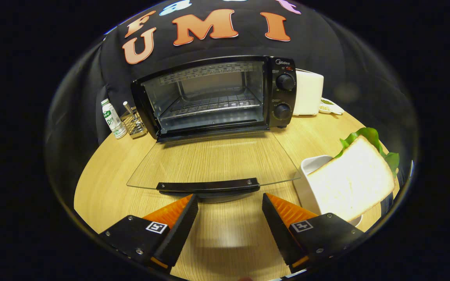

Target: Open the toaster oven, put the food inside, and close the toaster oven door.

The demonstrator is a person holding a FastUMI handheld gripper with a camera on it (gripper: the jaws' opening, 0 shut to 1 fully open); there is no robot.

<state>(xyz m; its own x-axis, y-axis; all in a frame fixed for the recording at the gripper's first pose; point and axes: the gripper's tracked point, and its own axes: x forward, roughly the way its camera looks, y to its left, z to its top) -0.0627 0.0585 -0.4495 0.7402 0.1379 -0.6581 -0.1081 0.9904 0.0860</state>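
Hovering with fingers spread and empty, the gripper [229,203] faces the toaster oven [215,97], its door [213,160] already down, while the sandwich [352,181] waits in its cup at right, unloaded.

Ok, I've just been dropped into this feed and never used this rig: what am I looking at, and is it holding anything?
You are looking through a camera mounted on a hand-held gripper, pointing forward along its two fingers. The fingers are apart and hold nothing. Just ahead of them, on the wooden table, the toaster oven stands with its glass door folded down flat and its rack bare. Beside the right finger, a sandwich with lettuce leans in a white bowl. A small bottle and a wire rack stand left of the oven, a white appliance right of it.
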